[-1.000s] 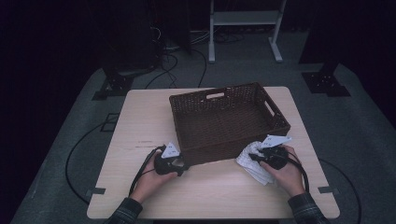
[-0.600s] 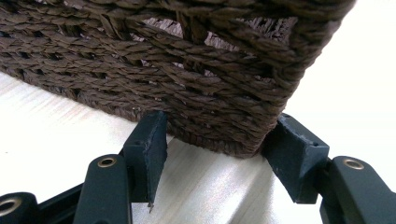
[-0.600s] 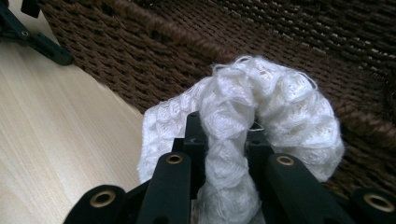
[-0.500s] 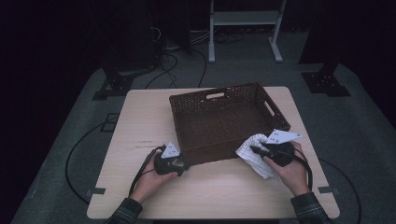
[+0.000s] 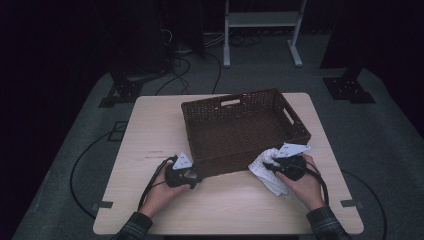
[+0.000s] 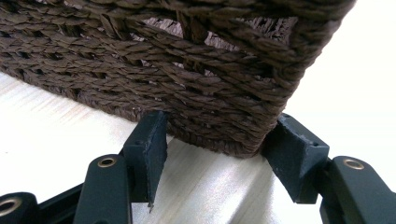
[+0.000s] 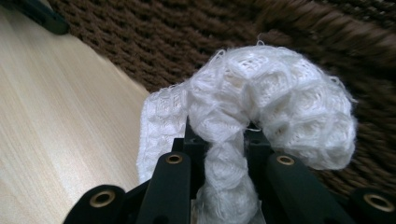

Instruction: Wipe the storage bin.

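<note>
Lower right of the high view, your right hand-held gripper (image 5: 272, 165), clamped on the white cloth (image 5: 264, 172), has lifted it against the wicker basket (image 5: 240, 127), ready for dropping in, while your left hand-held gripper (image 5: 192, 176) straddles the basket's corner, jaws open.

No legible text, label, brand or number anywhere. Only a faint line of small print on the desk (image 5: 150, 150), just left of the wicker basket (image 5: 240, 130), too small and blurred to read.
</note>
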